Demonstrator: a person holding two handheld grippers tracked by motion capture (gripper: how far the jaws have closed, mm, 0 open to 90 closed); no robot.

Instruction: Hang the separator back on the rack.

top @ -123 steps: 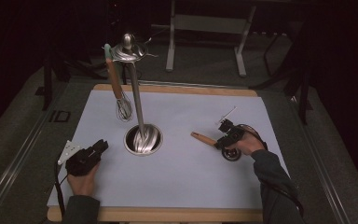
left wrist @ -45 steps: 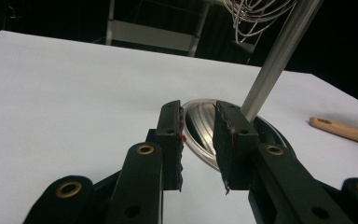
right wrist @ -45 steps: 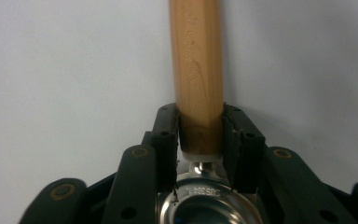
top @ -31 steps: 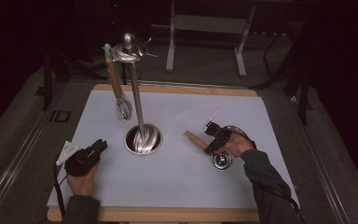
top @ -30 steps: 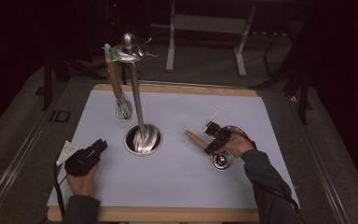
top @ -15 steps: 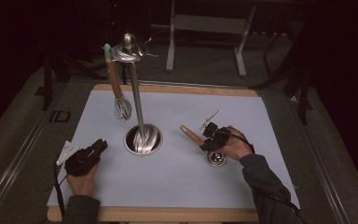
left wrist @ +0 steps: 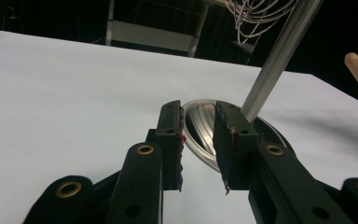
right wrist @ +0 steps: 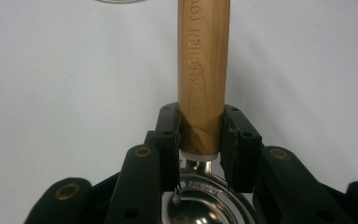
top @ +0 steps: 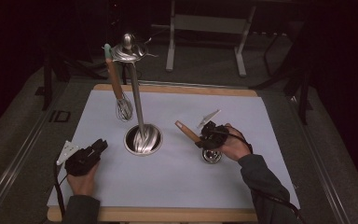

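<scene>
Right gripper, centre-right: jaws pinch wooden-handled ladle, long axis toward upper left | stand nearby, left of it | Left gripper, lower left: jaws slightly parted, empty

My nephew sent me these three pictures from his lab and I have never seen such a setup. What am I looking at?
A person at a table holds a hand-operated claw in each hand. The high view looks down from above; the other two come from small cameras riding on each claw.

On the white table stands a metal stand with a round base, and a whisk with a wooden handle hangs from its top.

The right claw is closed on the wooden handle of a metal scoop, whose bowl sits near the table. The left claw holds nothing, its two jaws slightly apart, pointing toward the stand's base.
</scene>
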